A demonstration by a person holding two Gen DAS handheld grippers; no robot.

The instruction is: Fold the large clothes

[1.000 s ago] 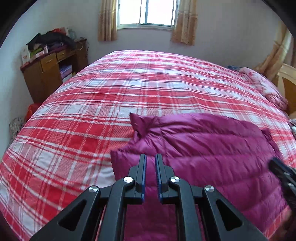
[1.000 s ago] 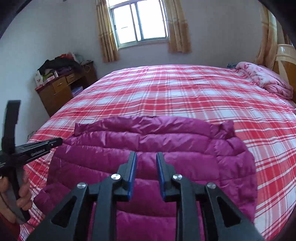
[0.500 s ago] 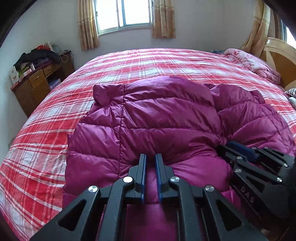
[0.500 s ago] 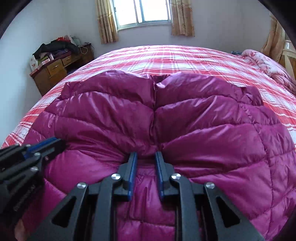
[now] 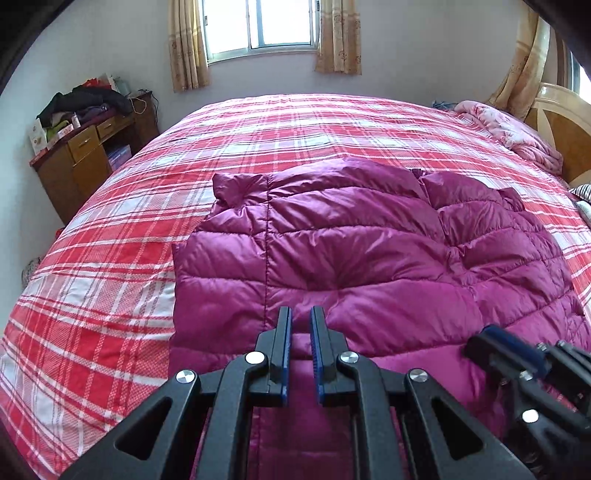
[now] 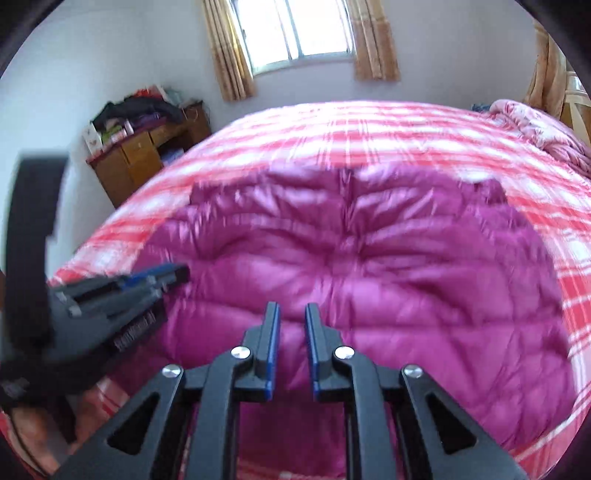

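Observation:
A magenta quilted down jacket lies spread on a red plaid bed. My left gripper is at the jacket's near edge, shut on a pinch of fabric, and creases fan out from its tips. The right gripper holds the same near edge further right; its jaws are closing with jacket fabric between them, and folds converge there too. Each gripper shows in the other's view: the right gripper at lower right, the left gripper at left. The right wrist view is blurred.
A wooden dresser piled with clothes stands left of the bed. A pink blanket lies bunched by the headboard at the right. A curtained window is in the far wall.
Half a second ago the jacket billowed up close to both cameras. It has now sunk and spread flatter over the bed, with both grippers lower at its near edge.

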